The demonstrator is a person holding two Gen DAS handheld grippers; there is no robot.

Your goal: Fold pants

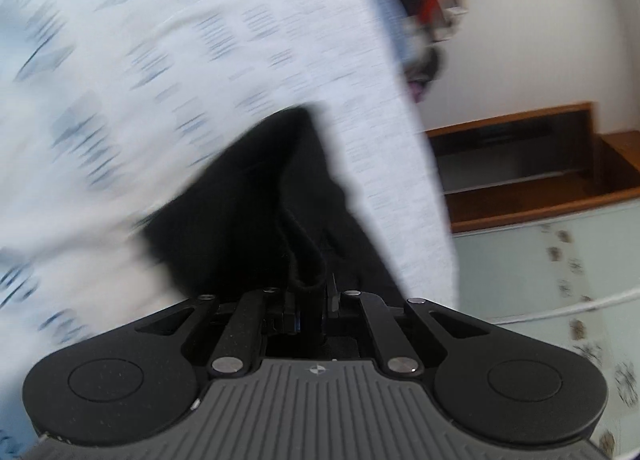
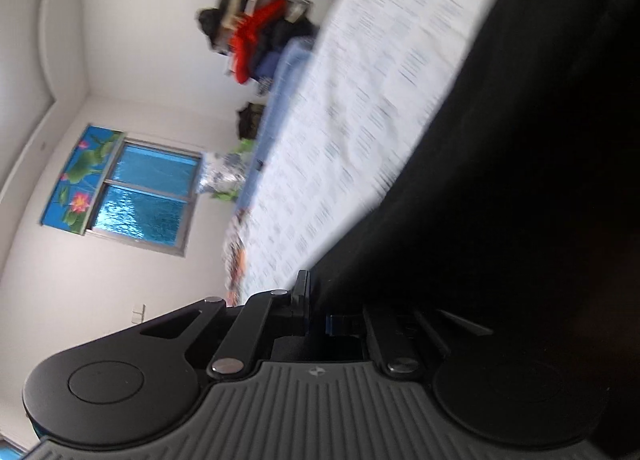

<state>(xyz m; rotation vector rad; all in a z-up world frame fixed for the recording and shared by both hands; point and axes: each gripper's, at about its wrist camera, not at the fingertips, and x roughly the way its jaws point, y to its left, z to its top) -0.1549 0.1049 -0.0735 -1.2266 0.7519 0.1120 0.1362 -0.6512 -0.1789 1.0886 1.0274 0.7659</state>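
Note:
The black pants (image 1: 256,195) lie on a white bed sheet with a grey-blue check print (image 1: 160,39). In the left wrist view my left gripper (image 1: 310,292) is shut on a hemmed fold of the black cloth, which bunches up between the jaws and stretches away over the sheet. In the right wrist view the pants (image 2: 500,179) hang as a wide dark sheet across the right half of the picture and cover the right finger. My right gripper (image 2: 316,300) is shut on an edge of that cloth. Both views are blurred by motion.
A pile of clothes, one bright red (image 2: 256,39), sits at the far end of the bed against the white wall. A window with a lotus-print curtain (image 2: 136,187) is on the left wall. A wooden shelf unit (image 1: 520,163) stands beside the bed.

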